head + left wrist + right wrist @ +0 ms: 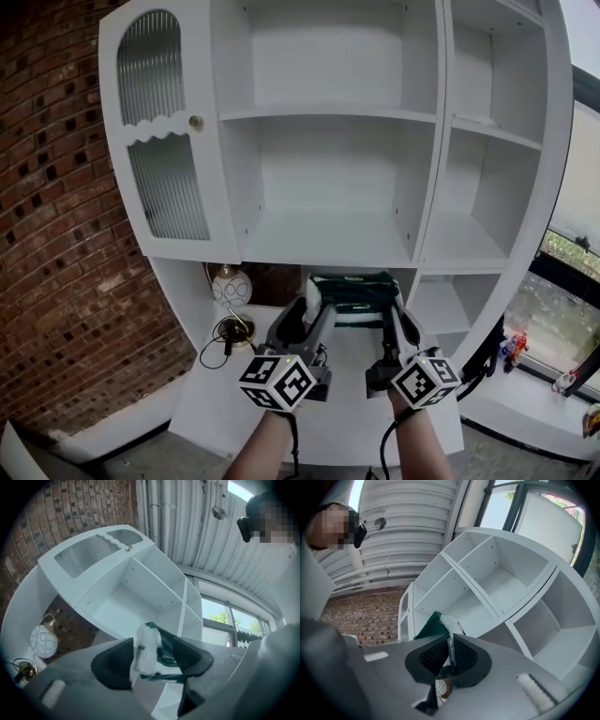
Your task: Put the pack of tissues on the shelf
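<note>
Pack of tissues [353, 298] hanging at 6 o'clock below the middle shelf [328, 239], not yet on it. Pinched at its 3 o'clock end by the right tool [450, 656], clamped shut on just a thin edge. At 9 o'clock, left tool [154, 656] spread apart around the white end, gripping nothing. Likely risks: swinging, tearing free of that single pinch, dropping to the surface [347, 412], or snagging the shelf's front lip.

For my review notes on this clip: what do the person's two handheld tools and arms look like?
The left tool and right tool match: grey bodies with two jaws carrying black pads, mesh-textured on the right one. Each bears a white cube printed with black square markers. A black cable runs by each wrist. The forearms are bare; no sleeves show.
</note>
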Demonstrator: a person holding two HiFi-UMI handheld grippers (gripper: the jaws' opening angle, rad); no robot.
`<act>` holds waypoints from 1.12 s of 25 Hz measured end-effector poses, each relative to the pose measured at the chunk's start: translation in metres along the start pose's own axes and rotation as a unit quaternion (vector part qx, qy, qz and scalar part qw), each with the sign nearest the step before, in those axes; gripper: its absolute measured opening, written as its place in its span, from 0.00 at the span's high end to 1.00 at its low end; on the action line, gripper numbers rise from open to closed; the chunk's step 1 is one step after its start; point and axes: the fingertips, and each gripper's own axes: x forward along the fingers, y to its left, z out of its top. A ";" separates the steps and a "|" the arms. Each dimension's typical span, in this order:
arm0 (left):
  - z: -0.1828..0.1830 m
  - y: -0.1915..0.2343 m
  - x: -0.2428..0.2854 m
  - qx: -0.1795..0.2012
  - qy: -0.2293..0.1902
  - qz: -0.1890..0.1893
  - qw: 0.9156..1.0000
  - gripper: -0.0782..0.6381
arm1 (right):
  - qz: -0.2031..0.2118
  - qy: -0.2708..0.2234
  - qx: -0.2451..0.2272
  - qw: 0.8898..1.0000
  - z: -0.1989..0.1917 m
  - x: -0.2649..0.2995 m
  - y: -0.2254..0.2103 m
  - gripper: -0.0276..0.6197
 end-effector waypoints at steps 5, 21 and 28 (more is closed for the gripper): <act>-0.003 0.007 0.004 0.023 0.004 0.010 1.000 0.51 | 0.022 -0.017 0.001 1.000 0.007 0.007 0.000 0.95; -0.019 0.014 0.017 0.056 0.014 0.054 0.997 0.70 | 0.108 -0.020 -0.041 0.993 0.031 0.005 0.013 0.95; 0.008 0.012 0.019 0.114 0.017 0.037 0.993 0.78 | 0.099 -0.003 -0.068 0.993 0.031 0.022 0.020 0.95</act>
